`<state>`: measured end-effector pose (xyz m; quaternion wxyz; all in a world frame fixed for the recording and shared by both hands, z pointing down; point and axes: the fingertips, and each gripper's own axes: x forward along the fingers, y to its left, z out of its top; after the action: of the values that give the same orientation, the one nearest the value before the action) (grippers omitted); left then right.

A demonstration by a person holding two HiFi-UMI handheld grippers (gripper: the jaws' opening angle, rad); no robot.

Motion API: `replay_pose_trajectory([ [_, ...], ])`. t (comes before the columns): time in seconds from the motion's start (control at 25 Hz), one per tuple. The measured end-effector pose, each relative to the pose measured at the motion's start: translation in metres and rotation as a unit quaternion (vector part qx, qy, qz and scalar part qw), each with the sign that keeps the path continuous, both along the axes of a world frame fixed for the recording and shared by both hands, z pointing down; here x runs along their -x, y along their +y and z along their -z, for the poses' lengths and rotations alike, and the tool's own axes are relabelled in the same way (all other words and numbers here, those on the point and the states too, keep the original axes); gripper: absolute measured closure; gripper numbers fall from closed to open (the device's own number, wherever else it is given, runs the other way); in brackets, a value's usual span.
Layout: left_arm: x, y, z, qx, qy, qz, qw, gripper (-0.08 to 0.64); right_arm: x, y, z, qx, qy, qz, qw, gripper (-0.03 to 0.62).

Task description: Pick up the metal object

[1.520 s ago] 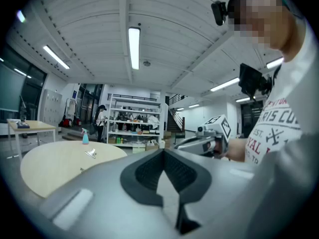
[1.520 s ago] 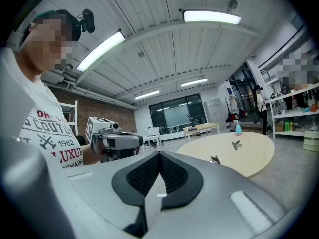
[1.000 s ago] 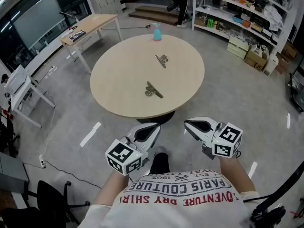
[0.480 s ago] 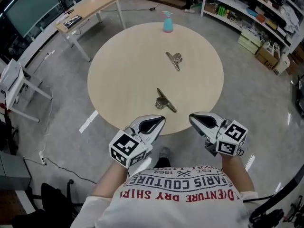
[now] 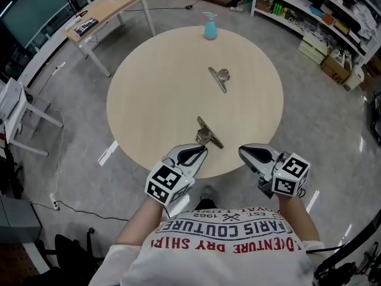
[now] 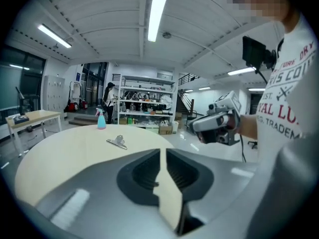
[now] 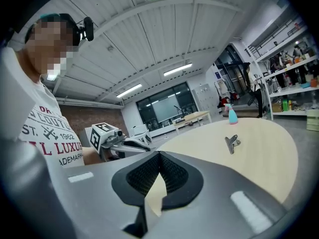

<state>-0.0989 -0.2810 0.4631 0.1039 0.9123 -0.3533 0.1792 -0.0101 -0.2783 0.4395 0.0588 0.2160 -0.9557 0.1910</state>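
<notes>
Two metal binder clips lie on the round beige table [image 5: 149, 94]: the near clip [image 5: 208, 134] close to the front edge, the far clip [image 5: 219, 78] further back. My left gripper [image 5: 201, 150] is shut and empty, its tip just short of the near clip at the table's front rim. My right gripper [image 5: 243, 152] is also shut and empty, at the rim to the right of that clip. In the left gripper view a clip [image 6: 117, 142] lies ahead on the tabletop. The right gripper view shows a clip [image 7: 231, 143] too.
A blue spray bottle [image 5: 209, 26] stands at the table's far edge. A wooden desk [image 5: 101, 14] is at the back left, white chairs [image 5: 15, 109] at the left, and shelves with boxes [image 5: 321, 22] at the back right. Grey floor surrounds the table.
The table has come closer and lower in the head view. Both grippers, first over the floor short of the table, now reach its front edge by the near clip.
</notes>
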Motion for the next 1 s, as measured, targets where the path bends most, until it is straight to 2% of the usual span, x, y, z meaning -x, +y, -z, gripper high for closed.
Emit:
replay_pose_trajectory([
  [0.04, 0.002, -0.009, -0.006, 0.001, -0.003, 0.002, 1.0, 0.496, -0.003, -0.003, -0.001, 0.003, 0.0, -0.005, 1.0, 0.591],
  [0.16, 0.008, -0.039, -0.033, 0.013, -0.024, 0.004, 0.9996, 0.389, -0.011, -0.011, -0.006, 0.013, 0.006, -0.019, 1.0, 0.591],
  [0.2, 0.009, -0.048, -0.047, 0.02, -0.036, 0.0, 0.9991, 0.35, -0.015, -0.015, -0.009, 0.015, 0.009, -0.026, 1.0, 0.591],
  [0.28, 0.008, -0.067, -0.077, 0.034, -0.068, -0.017, 0.997, 0.205, -0.024, -0.025, -0.016, 0.021, 0.014, -0.041, 0.999, 0.591],
  [0.32, 0.007, -0.074, -0.093, 0.041, -0.086, -0.027, 0.9951, 0.192, -0.028, -0.03, -0.02, 0.026, 0.017, -0.048, 0.998, 0.591],
  [0.4, 0.004, -0.087, -0.121, 0.059, -0.114, -0.043, 0.9908, 0.183, -0.034, -0.038, -0.026, 0.036, 0.022, -0.061, 0.997, 0.591],
  [0.64, 0.0, -0.101, -0.19, 0.109, -0.169, -0.075, 0.9768, 0.183, -0.038, -0.057, -0.042, 0.059, 0.015, -0.079, 0.995, 0.591],
  [0.76, 0.001, -0.103, -0.205, 0.119, -0.186, -0.082, 0.9719, 0.184, -0.04, -0.066, -0.048, 0.067, 0.014, -0.085, 0.994, 0.591],
  [0.88, 0.003, -0.106, -0.211, 0.125, -0.199, -0.083, 0.9685, 0.264, -0.041, -0.072, -0.052, 0.076, 0.009, -0.09, 0.993, 0.591],
  [1.0, 0.003, -0.108, -0.211, 0.127, -0.197, -0.078, 0.969, 0.272, -0.038, -0.075, -0.055, 0.081, 0.008, -0.088, 0.993, 0.591],
])
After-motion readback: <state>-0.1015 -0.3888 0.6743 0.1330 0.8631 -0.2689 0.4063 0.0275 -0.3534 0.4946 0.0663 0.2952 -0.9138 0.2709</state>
